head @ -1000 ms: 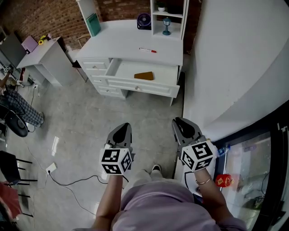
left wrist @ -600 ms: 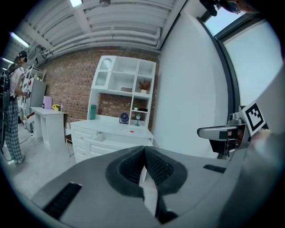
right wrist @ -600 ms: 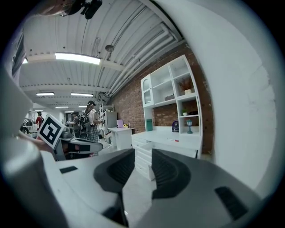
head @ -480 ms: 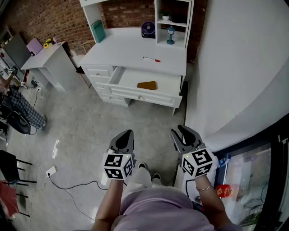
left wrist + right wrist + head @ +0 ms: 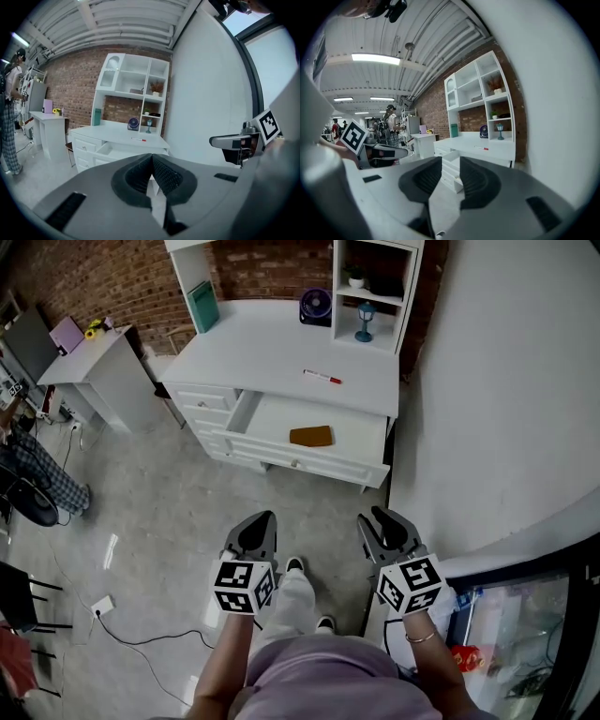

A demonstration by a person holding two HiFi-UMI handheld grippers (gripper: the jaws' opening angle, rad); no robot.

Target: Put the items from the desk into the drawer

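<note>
A white desk (image 5: 262,348) stands ahead with one drawer (image 5: 270,420) pulled open. A flat brown item (image 5: 310,436) lies in the drawer. A red and white pen (image 5: 322,377) lies on the desktop, also seen as a pen (image 5: 139,139) and as a pen (image 5: 482,148) in the gripper views. Both grippers hang over the floor, well short of the desk. My left gripper (image 5: 262,518) is shut and empty, its left gripper (image 5: 151,157) pads meeting. My right gripper (image 5: 384,519) is open; the jaws of this right gripper (image 5: 450,161) have just been opening with nothing between them.
A small fan (image 5: 316,306), a lamp (image 5: 366,320) and a teal book (image 5: 202,306) stand at the desk's back under a shelf unit. A second white table (image 5: 89,362) is at the left, a white wall (image 5: 506,381) at the right. A cable (image 5: 150,638) trails across the floor.
The person has walked toward the desk, which now sits lower and larger in the head view. Both grippers came forward with them. The right jaws stand wider apart than a second ago.
</note>
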